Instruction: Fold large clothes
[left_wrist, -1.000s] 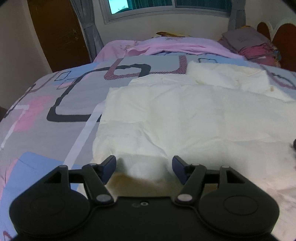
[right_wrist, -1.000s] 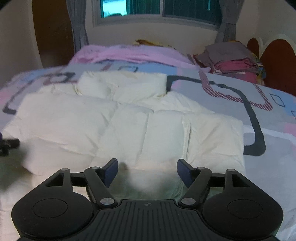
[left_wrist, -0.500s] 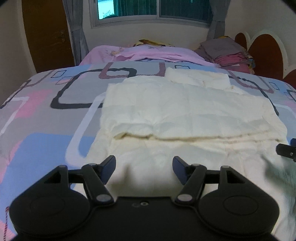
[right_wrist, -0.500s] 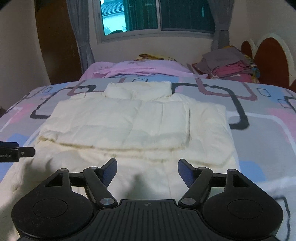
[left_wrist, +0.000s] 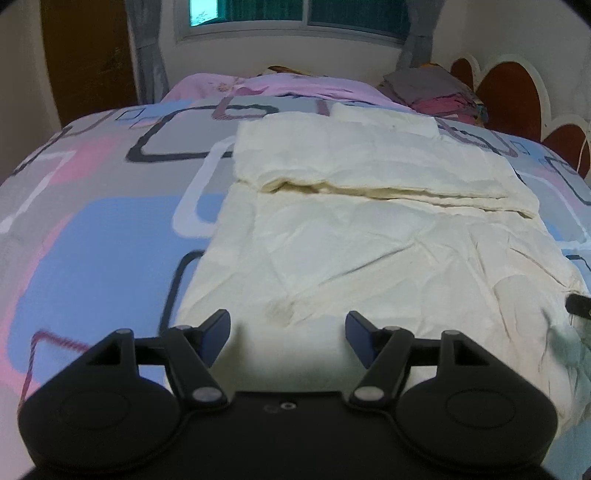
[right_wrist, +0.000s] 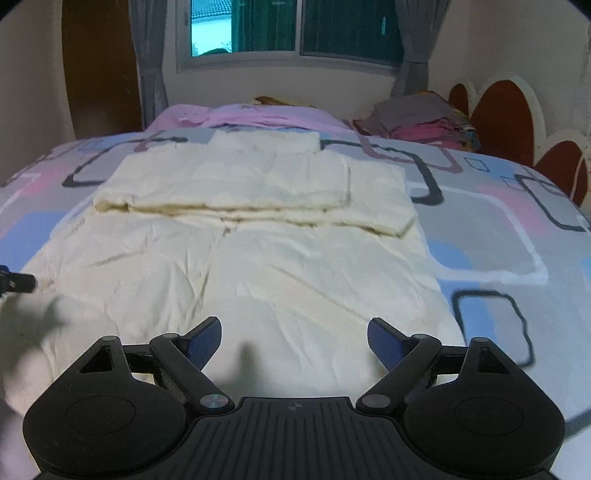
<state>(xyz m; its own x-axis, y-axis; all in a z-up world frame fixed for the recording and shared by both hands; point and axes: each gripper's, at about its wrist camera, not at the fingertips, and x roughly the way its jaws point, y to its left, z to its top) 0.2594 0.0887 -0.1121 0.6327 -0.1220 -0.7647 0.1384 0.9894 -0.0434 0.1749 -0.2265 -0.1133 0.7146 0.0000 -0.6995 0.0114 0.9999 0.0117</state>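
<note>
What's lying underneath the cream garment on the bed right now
The cream garment lies flat on the patterned bedspread, which shows all round it. Its far half is folded over onto itself. Anything beneath the fabric is covered.

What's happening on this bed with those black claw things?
A person is folding a large cream garment spread on the patterned bedspread, using a hand-held left gripper and right gripper. Its far part lies doubled over in layers; the near part lies flat and wrinkled. Both grippers hover near its closest edge with jaws wide apart, holding nothing. Folded clothes sit stacked by the headboard.
</note>
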